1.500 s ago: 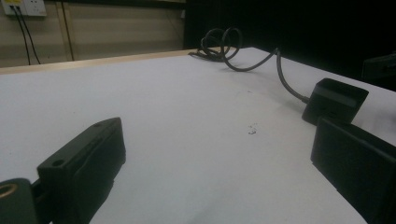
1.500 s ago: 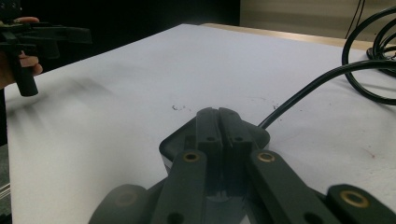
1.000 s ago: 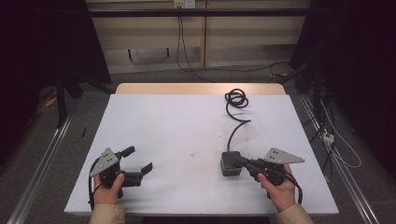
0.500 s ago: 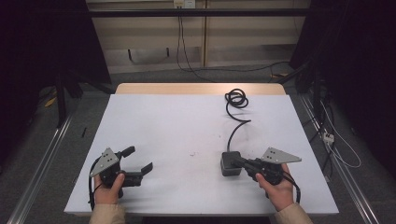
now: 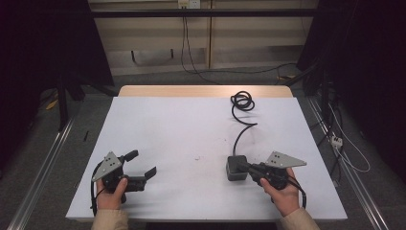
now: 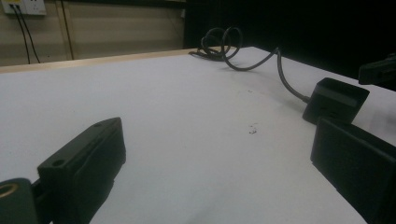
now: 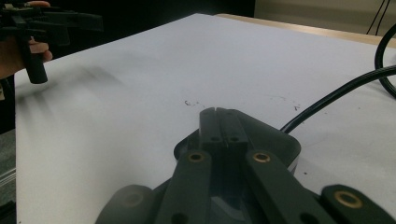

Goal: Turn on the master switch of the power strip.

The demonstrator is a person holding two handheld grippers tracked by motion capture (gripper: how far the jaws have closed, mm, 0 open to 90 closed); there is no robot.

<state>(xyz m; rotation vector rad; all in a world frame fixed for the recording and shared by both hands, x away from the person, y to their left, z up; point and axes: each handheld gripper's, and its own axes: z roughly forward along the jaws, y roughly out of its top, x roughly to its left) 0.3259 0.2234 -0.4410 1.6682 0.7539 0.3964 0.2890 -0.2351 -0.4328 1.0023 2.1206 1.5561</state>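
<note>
A white table (image 5: 191, 129) with a pale wooden far edge stood before a beige panelled wall, with dark curtains at both sides and loose cables on the grey floor behind. Nearest the person, at the table's front edge, both hands rested on the white top. The left hand (image 5: 111, 195) held the left gripper (image 5: 141, 165) near the front left corner, its jaws spread wide apart with only bare table between them; in the left gripper view the two black jaws stood at the frame's far sides, gripping nothing. The right hand (image 5: 283, 194) held the right gripper (image 5: 245, 167) near the table's front right, pointing leftward at a small dark power adapter block (image 5: 236, 167). In the right gripper view the jaws were pressed together, tips meeting, directly over the block (image 7: 275, 140); whether they pinched any part of it or merely lay on top I could not tell. The block sat on the table right of its centre line, well apart from the left gripper. From the block's far side a black cable (image 5: 242, 132) ran away over the table in a loose curve and ended in a small coil (image 5: 242, 101) near the table's far edge. Beyond the table, a wall socket (image 5: 189, 4) held two hanging leads
</note>
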